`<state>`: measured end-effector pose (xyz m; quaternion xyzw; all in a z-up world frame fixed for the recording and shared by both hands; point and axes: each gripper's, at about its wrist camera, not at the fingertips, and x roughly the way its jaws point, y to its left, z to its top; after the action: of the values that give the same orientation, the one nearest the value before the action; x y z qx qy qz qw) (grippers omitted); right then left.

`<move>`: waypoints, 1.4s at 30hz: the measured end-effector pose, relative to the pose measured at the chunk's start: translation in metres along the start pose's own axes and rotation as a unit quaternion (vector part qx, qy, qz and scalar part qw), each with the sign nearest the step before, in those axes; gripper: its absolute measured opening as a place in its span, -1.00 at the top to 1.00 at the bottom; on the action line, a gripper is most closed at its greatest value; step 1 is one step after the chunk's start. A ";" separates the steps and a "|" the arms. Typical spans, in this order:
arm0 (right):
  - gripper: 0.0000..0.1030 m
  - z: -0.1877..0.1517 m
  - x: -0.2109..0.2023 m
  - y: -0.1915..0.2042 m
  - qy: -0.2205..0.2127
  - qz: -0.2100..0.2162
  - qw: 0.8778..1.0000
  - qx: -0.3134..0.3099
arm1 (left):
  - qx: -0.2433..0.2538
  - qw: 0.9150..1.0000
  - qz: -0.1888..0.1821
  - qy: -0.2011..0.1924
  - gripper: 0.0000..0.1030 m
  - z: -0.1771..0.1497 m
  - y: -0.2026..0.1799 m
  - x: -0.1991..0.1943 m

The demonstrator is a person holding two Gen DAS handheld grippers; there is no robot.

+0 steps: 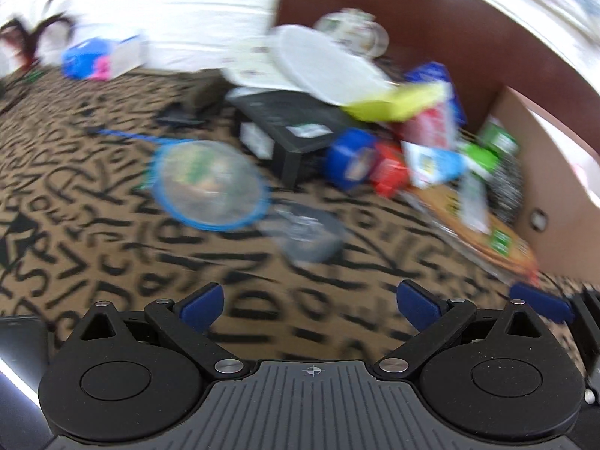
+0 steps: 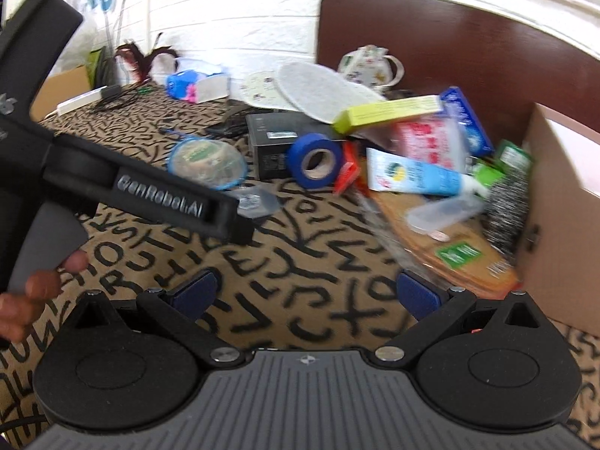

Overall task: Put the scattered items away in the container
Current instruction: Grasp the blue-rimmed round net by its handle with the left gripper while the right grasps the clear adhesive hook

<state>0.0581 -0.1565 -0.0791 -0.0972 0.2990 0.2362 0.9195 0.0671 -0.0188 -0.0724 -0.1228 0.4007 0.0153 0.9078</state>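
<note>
Both my grippers empty, jaws spread wide: left gripper [image 1: 310, 305], right gripper [image 2: 304, 296], both above the patterned tabletop [image 2: 300, 262]. Scattered items lie ahead: blue-rimmed round lid [image 1: 210, 183] ahead-left, nearer my left; blue tape roll [image 2: 317, 160] dead ahead of the right, its hole facing me. Cardboard box [image 2: 562, 206] far right, so right-hand side is closer to the container.

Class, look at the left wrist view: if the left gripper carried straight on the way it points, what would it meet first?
Probably the clear grey packet on the patterned cloth; the left gripper is open, and blur leaves depth uncertain.
</note>
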 end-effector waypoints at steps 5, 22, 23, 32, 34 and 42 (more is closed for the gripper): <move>-0.98 0.009 0.022 0.012 0.010 0.017 1.000 -0.022 | -0.030 0.999 0.030 -0.003 -0.99 0.012 0.034 0.010; -0.79 0.035 0.089 0.029 0.032 0.062 0.996 -0.045 | -0.081 0.996 0.023 -0.026 -0.68 0.051 0.081 0.043; -0.79 0.036 0.091 0.029 0.032 0.065 0.996 -0.044 | -0.079 0.996 0.025 -0.026 -0.61 0.052 0.081 0.044; -0.76 0.050 0.110 0.026 0.030 0.079 0.996 -0.025 | -0.052 0.998 0.032 -0.016 0.39 0.053 0.073 0.045; -0.53 0.051 0.110 0.025 0.029 0.081 0.996 -0.020 | -0.052 0.998 0.026 -0.011 0.57 0.052 0.073 0.044; -0.09 0.048 0.100 0.025 0.027 0.070 0.997 -0.035 | -0.051 0.999 -0.002 0.002 0.87 0.044 0.068 0.032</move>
<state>0.1415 -0.0818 -0.1009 -0.1143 0.3212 0.3075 0.8884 0.1117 0.0553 -0.0817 -0.1693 0.4009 0.0339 0.8997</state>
